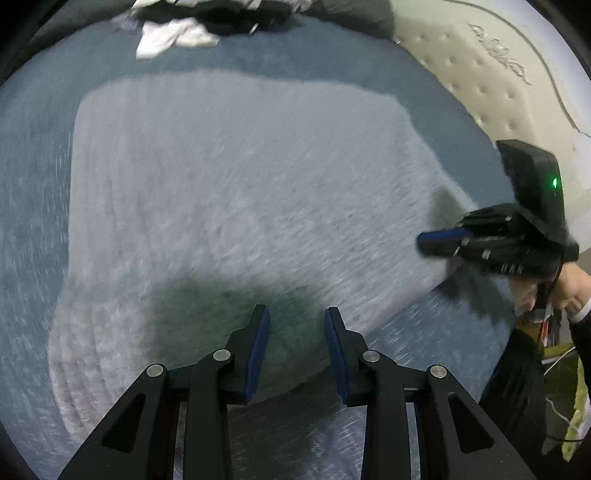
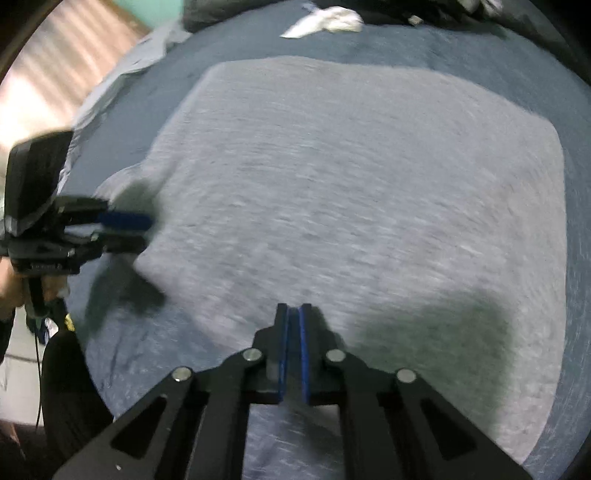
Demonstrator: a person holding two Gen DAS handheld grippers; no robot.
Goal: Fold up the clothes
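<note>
— So, left wrist view first: what do you make of it?

— Both pictures are smeared by motion, but the light grey garment lies spread flat on the blue-grey bedspread, filling most of the frame. The left gripper hangs over its near edge with the jaws parted and nothing between the blue pads; only its own shadow falls on the cloth beneath.

— And the other tool?

— The right gripper comes in from the right, over the garment's right-hand edge, a hand on its handle. From here its fingers look pressed together. A heap of white and dark clothes waits at the far end, with a bare quilted mattress beyond the spread.

— Now the right wrist view.

— Same garment, its far edge fairly straight and square-cornered. The right gripper is clenched tight, pads touching, and I see no cloth pinched in them. The left gripper sits at the garment's left side, slightly open.

— Why one on each side?

— I'd judge the flat spread is preparation: with the cloth smoothed out, each tool can take an opposite edge for a fold. Neither grips anything yet, so the fold itself seems not begun.
</note>
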